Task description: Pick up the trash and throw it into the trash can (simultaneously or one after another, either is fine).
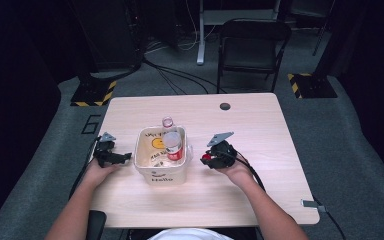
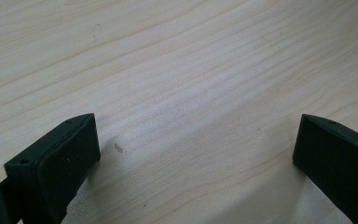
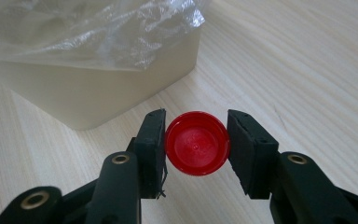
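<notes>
Red bottle cap (image 3: 196,142) is the star right now, pinched by its rim between the two black jaws of the right gripper (image 3: 196,144), held just above the table (image 1: 260,130) and a little to the right of the cream bin (image 1: 152,175). That bin has a clear plastic liner (image 3: 102,28) and a bottle with a red label (image 1: 174,146) standing in it, a second bottle (image 1: 167,121) poking up at its far edge. Over on the other side, the left gripper (image 2: 196,154) sits with jaws spread wide and nothing between them, just bare wood grain underneath. Now, the cap: small, light, rigid plastic by the look of it, so it should not crush, but smooth and round means it could squirt out sideways if the squeeze goes off-centre. Grip looks sound, pads on opposite sides across the widest part. Likely destination is the bin, and a light thing like this may bounce on landing.
</notes>
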`<state>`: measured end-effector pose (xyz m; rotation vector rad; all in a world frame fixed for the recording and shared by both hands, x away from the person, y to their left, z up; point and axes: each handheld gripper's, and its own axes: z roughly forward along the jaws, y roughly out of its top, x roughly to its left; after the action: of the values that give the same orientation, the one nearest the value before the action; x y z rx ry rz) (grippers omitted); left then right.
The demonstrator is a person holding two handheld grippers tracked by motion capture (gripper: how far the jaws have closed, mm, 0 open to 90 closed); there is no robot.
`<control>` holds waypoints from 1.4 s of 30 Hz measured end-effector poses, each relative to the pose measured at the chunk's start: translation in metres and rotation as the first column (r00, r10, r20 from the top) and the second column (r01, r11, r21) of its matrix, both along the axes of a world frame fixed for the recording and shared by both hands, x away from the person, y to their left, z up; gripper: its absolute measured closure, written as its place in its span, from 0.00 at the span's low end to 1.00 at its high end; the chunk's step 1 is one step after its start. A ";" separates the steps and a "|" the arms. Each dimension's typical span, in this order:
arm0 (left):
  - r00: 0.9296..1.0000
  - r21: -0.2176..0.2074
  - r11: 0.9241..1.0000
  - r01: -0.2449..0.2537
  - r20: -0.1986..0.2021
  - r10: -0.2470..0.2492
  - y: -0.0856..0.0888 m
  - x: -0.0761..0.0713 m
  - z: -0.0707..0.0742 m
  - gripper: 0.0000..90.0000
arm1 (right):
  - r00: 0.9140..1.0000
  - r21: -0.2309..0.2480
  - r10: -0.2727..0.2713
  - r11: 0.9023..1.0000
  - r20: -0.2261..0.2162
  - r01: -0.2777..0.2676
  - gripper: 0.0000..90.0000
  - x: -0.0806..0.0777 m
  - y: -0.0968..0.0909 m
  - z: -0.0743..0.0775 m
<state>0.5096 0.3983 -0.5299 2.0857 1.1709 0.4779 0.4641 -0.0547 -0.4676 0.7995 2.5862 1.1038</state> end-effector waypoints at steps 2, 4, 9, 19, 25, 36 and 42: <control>1.000 0.001 1.000 0.000 -0.001 0.000 0.000 0.000 0.000 0.00 | 1.000 0.012 -0.004 1.000 0.001 0.003 0.64 0.000 -0.001 0.002; 1.000 0.001 1.000 0.000 -0.001 0.000 0.000 0.000 0.000 0.00 | 1.000 0.022 -0.009 1.000 -0.002 0.009 0.64 0.000 -0.003 0.005; 1.000 0.000 1.000 0.000 0.000 0.000 0.000 0.000 0.000 0.00 | 1.000 0.042 -0.016 0.999 -0.005 0.017 0.64 0.000 -0.007 0.012; 1.000 0.000 1.000 0.000 0.000 0.000 0.000 0.000 0.000 0.00 | 1.000 0.050 -0.003 0.999 0.010 0.002 0.64 -0.007 -0.007 0.030; 1.000 0.000 1.000 0.000 0.000 0.000 0.000 0.000 0.000 0.00 | 1.000 0.067 0.006 0.998 0.017 -0.007 0.64 -0.009 -0.009 0.037; 1.000 0.000 1.000 0.000 0.000 0.000 0.000 0.000 0.000 0.00 | 0.999 0.088 0.009 0.996 0.037 -0.012 0.64 -0.013 -0.008 0.058; 1.000 0.000 1.000 0.000 0.000 0.000 0.000 0.000 0.000 0.00 | 0.998 0.069 0.030 0.997 0.057 -0.034 0.64 -0.017 -0.003 0.070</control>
<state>0.5096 0.3983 -0.5299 2.0857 1.1706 0.4782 0.4474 -0.0577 -0.3975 0.7342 2.5357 1.2138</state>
